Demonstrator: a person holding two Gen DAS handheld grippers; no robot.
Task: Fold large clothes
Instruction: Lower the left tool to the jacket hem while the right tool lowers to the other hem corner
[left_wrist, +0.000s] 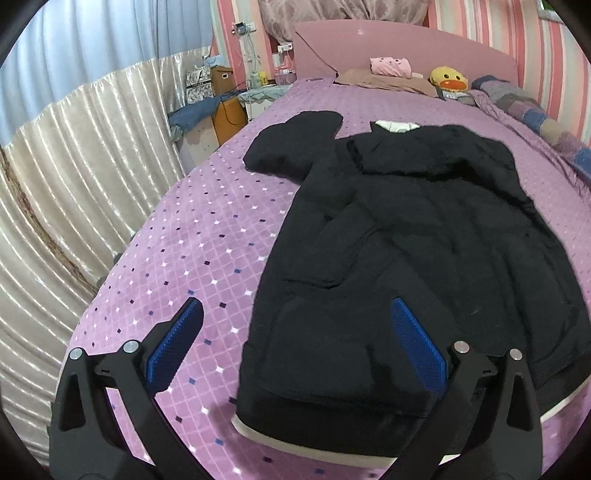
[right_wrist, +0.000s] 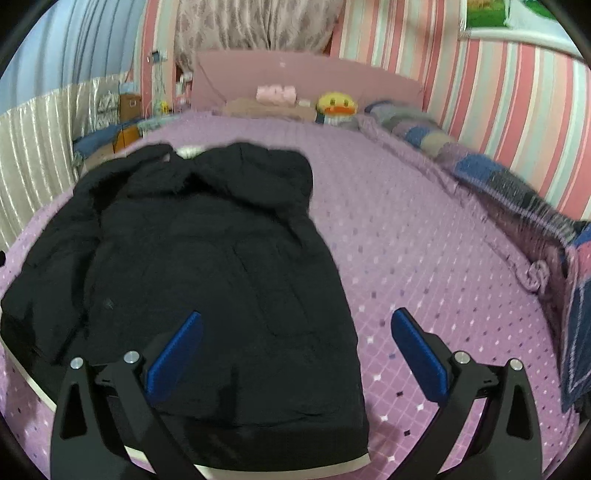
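Bare purple bedspread (left_wrist: 207, 236) lies left and right of the black coat (left_wrist: 424, 258); toys crowd the headboard (left_wrist: 406, 44).

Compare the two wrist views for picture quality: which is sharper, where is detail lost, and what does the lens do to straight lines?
Left wrist view: sharp, bedspread diamonds crisp; black coat so dark its folds barely show. Right wrist view: softer, smeared on the patchwork blanket and duck plush. Both views: fisheye bends wall stripes, corners black.

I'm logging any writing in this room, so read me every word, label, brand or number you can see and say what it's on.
None can be read.
Black coat: no label or brand shows.
Brown box beside the bed: its white patch is too small to read.
Wall poster: cut off, no text shows.
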